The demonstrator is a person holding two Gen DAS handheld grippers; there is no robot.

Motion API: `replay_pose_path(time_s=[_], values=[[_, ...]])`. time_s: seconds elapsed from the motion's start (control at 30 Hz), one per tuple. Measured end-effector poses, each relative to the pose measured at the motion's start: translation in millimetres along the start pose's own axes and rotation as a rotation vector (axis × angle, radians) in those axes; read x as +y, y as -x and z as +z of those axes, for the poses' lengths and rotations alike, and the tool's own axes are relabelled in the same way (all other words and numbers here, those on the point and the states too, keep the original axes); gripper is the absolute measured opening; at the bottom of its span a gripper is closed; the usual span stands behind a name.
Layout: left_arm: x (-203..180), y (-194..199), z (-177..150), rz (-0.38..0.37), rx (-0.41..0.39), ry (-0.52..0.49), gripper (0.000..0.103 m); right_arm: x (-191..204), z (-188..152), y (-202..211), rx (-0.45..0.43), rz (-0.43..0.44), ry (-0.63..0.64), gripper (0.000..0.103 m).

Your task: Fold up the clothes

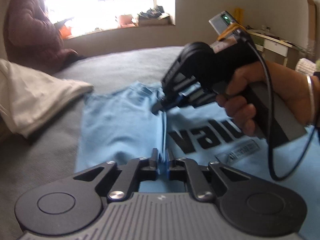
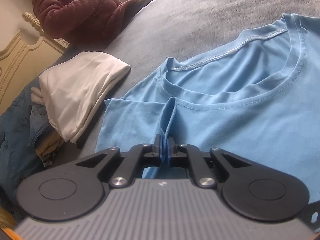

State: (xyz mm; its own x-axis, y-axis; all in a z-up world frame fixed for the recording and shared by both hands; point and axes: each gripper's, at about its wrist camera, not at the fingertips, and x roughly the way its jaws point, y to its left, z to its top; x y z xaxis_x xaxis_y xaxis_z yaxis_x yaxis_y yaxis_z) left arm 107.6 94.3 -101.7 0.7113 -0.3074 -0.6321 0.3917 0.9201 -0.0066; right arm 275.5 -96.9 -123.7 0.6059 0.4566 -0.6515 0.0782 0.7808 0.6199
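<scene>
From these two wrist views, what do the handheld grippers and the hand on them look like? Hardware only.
Both grippers, left gripper and right gripper, match: black linkage arms with silver screws, round black hubs, ribbed grey body, blue pads on the fingertips. The left view shows the right unit's black pistol handle, a grey box with a green light, and a black cable. The person's right hand wears a silver bangle.

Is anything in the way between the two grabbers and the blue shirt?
No. Both already have the blue T-shirt. The right gripper has its jaws pinching a raised fold just below the collar. The left gripper has the same ridge of cloth between its jaws. The white folded pile lies off to the side.
</scene>
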Motion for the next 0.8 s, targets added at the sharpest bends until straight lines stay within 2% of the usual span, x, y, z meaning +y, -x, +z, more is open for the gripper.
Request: replay_pose_path(time_s=[0.07,0.13,0.17,0.27,0.37,0.47,0.57,0.67,0.8], values=[[2,9,-3,-0.009,0.002,0.006,0.033,-2,1,3,0.004,0.000,-0.001,0.005],[5,19,-6,-0.013,0.000,0.009,0.036,-2,2,9,-0.001,-0.025,0.016,0.006],[6,24,-8,-0.015,-0.001,0.011,0.036,-2,2,13,-0.006,-0.036,0.024,0.008],[12,36,-11,0.101,-0.004,-0.048,0.036,3,-1,33,-0.026,-0.047,0.080,0.008],[14,34,-15,0.230,0.024,-0.166,0.037,24,-15,50,-0.006,0.009,0.207,0.008],[14,22,-21,0.303,0.079,-0.271,0.037,45,-37,54,0.025,0.029,0.324,0.008],[8,10,-30,0.388,0.088,-0.372,0.037,62,-55,47,0.048,0.032,0.416,0.008],[7,8,-35,0.452,0.088,-0.401,0.031,78,-71,38,0.079,0.033,0.506,0.008],[20,12,-34,0.483,0.099,-0.340,0.026,92,-83,30,0.115,0.017,0.590,0.008]])
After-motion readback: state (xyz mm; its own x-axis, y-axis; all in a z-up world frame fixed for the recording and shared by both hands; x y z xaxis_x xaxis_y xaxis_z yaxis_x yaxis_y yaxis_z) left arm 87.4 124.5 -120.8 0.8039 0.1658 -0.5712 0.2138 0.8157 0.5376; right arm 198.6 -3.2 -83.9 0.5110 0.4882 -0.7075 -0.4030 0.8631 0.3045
